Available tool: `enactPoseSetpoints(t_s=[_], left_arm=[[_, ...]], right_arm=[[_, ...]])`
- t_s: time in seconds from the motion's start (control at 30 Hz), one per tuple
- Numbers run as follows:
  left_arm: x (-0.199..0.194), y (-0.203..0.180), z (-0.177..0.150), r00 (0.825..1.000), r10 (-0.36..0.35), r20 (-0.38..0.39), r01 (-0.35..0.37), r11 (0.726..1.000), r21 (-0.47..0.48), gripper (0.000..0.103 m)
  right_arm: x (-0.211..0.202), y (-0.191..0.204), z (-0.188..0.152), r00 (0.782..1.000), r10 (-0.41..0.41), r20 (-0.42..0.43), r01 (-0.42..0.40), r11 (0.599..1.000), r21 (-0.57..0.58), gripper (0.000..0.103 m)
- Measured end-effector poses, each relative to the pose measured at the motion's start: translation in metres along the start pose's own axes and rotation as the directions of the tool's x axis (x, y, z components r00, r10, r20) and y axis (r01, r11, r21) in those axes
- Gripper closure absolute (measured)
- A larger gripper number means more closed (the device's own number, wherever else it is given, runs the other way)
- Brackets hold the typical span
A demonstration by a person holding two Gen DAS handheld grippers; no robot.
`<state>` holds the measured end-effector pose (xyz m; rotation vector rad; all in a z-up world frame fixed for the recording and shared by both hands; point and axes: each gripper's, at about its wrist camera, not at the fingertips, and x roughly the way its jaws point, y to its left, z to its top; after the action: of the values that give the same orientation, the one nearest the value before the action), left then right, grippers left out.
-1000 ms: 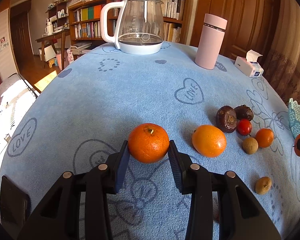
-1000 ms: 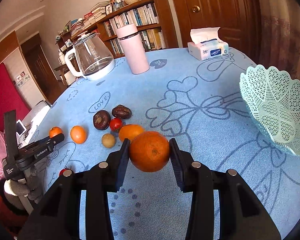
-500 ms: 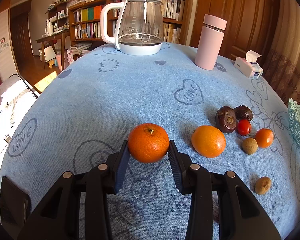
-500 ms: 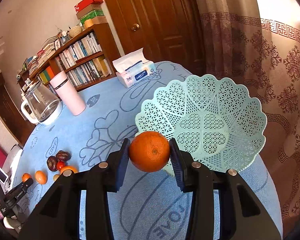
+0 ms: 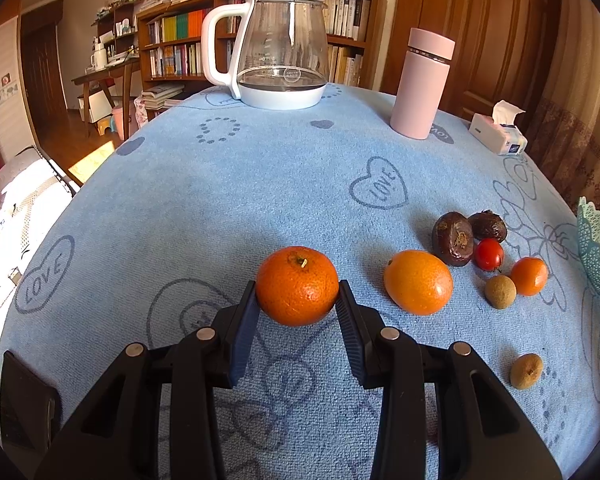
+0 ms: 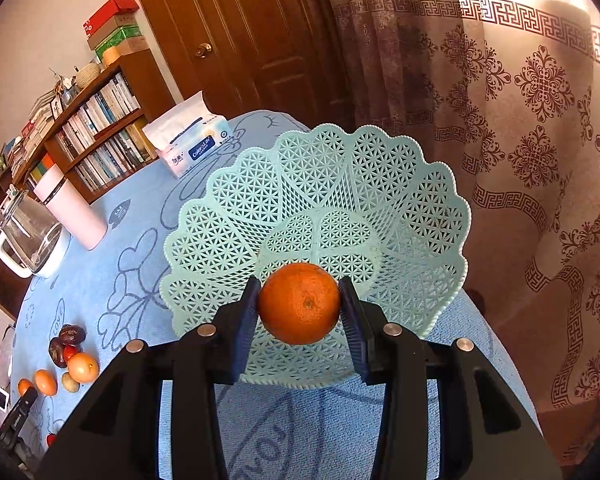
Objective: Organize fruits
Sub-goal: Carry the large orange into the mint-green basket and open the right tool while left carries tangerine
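Black two-finger left gripper (image 5: 298, 312) nearest in the left wrist view, jaws narrow and clamped on a stemmed round orange tangerine (image 5: 297, 285), low over the blue heart-printed tablecloth (image 5: 228, 196). Just right of it, loose on the cloth: a smooth larger orange (image 5: 418, 282), then a round brown longan (image 5: 500, 291), a small orange mandarin (image 5: 529, 276), a red cherry tomato (image 5: 488, 254) and two dark wrinkled passion fruits (image 5: 452, 238), close together. Nearer and further right, apart from the cluster, a second brown longan (image 5: 526, 371). Far across the cloth, a glass kettle with white handle (image 5: 278, 54), a pink cylindrical flask (image 5: 421, 84) to its right, and a white tissue pack (image 5: 498, 138) at far right.

Black two-finger right gripper (image 6: 300, 308) nearest in the right wrist view, jaws narrow and pressed on a round navel orange (image 6: 299, 302), held in the air over the near side of the mint-green lattice plastic basket (image 6: 236, 216). Nothing visible inside the basket. Beyond the basket, patterned brown curtain (image 6: 512, 92) and wooden door (image 6: 236, 28).
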<state>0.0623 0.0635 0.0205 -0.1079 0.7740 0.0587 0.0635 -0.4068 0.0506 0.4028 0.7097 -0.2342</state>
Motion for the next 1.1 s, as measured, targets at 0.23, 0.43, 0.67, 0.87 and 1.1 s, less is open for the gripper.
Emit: enactPoseSetpoints(t_s=[0.23, 0.43, 0.67, 0.87, 1.1], left_arm=[[-0.002, 0.002, 0.0, 1.0, 0.008, 0.009, -0.008, 1.0, -0.006, 0.064], [-0.008, 0.0, 0.002, 1.0, -0.001, 0.014, 0.001, 1.0, -0.01, 0.064], [-0.027, -0.031, 0.005, 0.997, -0.066, 0.034, 0.064, 0.997, 0.052, 0.064], [-0.038, -0.076, 0.016, 0.989, -0.14, 0.04, 0.134, 0.982, 0.137, 0.064], [-0.047, -0.143, 0.029, 0.966, -0.255, 0.037, 0.239, 0.94, 0.243, 0.064]], right_arm=[[-0.009, -0.005, 0.004, 0.999, 0.004, 0.034, -0.005, 0.999, 0.033, 0.048], [-0.019, -0.015, 0.008, 0.997, 0.003, 0.075, -0.008, 0.997, 0.075, 0.048], [-0.027, -0.028, 0.013, 0.993, -0.012, 0.118, -0.005, 0.99, 0.139, 0.041], [-0.026, -0.032, 0.012, 0.99, -0.039, 0.136, 0.019, 0.989, 0.146, 0.041], [-0.025, -0.037, 0.007, 0.967, -0.148, 0.206, 0.119, 0.982, 0.147, 0.037]])
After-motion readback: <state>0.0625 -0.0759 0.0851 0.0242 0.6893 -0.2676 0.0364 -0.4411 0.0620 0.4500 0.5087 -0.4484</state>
